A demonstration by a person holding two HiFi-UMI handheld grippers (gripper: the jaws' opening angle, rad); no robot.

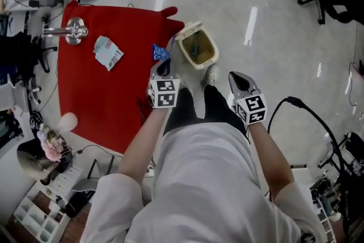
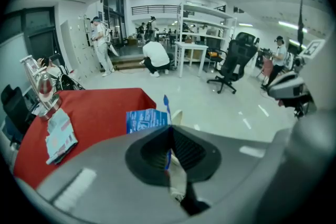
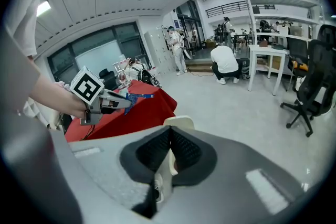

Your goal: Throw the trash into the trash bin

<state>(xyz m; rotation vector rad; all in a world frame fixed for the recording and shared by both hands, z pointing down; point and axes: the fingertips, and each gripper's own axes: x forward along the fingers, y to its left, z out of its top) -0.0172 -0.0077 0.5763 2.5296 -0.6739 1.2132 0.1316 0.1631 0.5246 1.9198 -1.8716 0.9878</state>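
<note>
The left gripper (image 1: 164, 69) is pressed shut on a small blue foil wrapper (image 1: 161, 53). The wrapper is pinched by one edge and sticks out beyond the jaw tips, over the edge of the red cloth-covered table (image 1: 91, 94) and just beside the cream plastic trash bin (image 1: 197, 47), whose lid stands raised. The right gripper (image 1: 238, 81) is closed on nothing and is held over the floor, near the bin's other side.

The step in hand is judged to be the carry to the bin. The wrapper is best brought fully above the open mouth before the jaws are parted, since so light a piece may flutter aside or cling to a pad. A low release is advised, and the raised lid should not be knocked. A pale crumpled packet (image 1: 108, 53) lies on the cloth, to be picked afterwards.
</note>
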